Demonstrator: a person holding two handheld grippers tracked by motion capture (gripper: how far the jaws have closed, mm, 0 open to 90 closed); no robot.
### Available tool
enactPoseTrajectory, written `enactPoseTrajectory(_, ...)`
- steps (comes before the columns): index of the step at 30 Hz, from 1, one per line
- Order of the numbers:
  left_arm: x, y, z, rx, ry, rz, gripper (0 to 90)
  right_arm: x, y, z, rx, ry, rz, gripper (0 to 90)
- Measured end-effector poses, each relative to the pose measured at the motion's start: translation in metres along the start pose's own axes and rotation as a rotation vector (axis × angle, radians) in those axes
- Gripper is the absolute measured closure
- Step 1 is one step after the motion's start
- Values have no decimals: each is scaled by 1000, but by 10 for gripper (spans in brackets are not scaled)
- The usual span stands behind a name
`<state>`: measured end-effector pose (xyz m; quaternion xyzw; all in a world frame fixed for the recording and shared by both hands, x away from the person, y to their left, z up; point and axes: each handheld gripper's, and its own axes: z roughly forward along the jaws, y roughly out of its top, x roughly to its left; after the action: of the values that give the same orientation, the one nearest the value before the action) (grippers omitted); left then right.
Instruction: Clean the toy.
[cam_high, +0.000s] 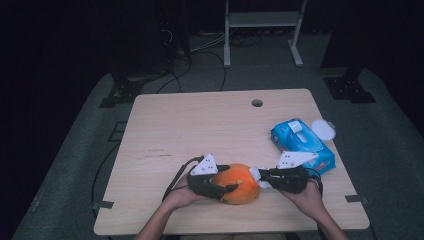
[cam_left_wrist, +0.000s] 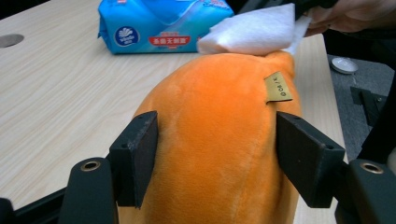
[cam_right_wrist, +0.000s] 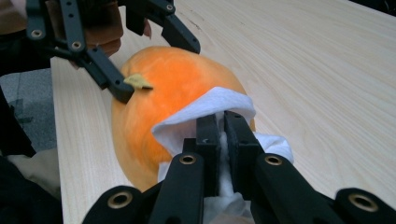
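Observation:
An orange plush toy (cam_high: 239, 183) lies near the table's front edge. My left gripper (cam_high: 220, 186) is shut on it, its two jaws pressing the plush's sides (cam_left_wrist: 215, 140). A small tan tag (cam_left_wrist: 278, 87) is sewn on the plush. My right gripper (cam_high: 261, 178) is shut on a white wet wipe (cam_right_wrist: 205, 114), which is pressed against the plush's right end (cam_right_wrist: 163, 88). The same wipe (cam_left_wrist: 252, 32) sits on the far end of the plush in the left gripper view.
A blue pack of wet wipes (cam_high: 302, 144) lies right of centre, with a white round lid (cam_high: 323, 130) beside it. The table (cam_high: 200, 125) has a cable hole (cam_high: 257, 103) near its far edge. A white frame stands behind on the floor.

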<state>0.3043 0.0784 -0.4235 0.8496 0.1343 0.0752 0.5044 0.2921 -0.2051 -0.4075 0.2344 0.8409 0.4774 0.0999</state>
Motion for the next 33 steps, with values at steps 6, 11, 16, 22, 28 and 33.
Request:
enactPoseTrajectory(6, -12, 4, 2, 27, -52, 89, 280, 2, 6, 4, -11, 13, -9, 842)
enactPoseTrajectory(11, -6, 3, -4, -7, -70, 38, 251, 2, 4, 3, -12, 28, -5, 842)
enactPoseTrajectory(16, -10, 4, 3, 15, -27, 36, 277, 3, 5, 3, -11, 10, -11, 842)
enactPoseTrajectory(22, -16, 5, 8, 7, -17, 57, 265, 11, 14, 4, -39, 19, -37, 842)
enactPoseTrajectory(28, -9, 7, 0, -31, -60, 23, 214, 15, 15, 5, -31, 41, -57, 842)
enactPoseTrajectory(33, -2, 6, -1, -33, -56, -23, 126, 14, 10, 0, -27, 68, -60, 842)
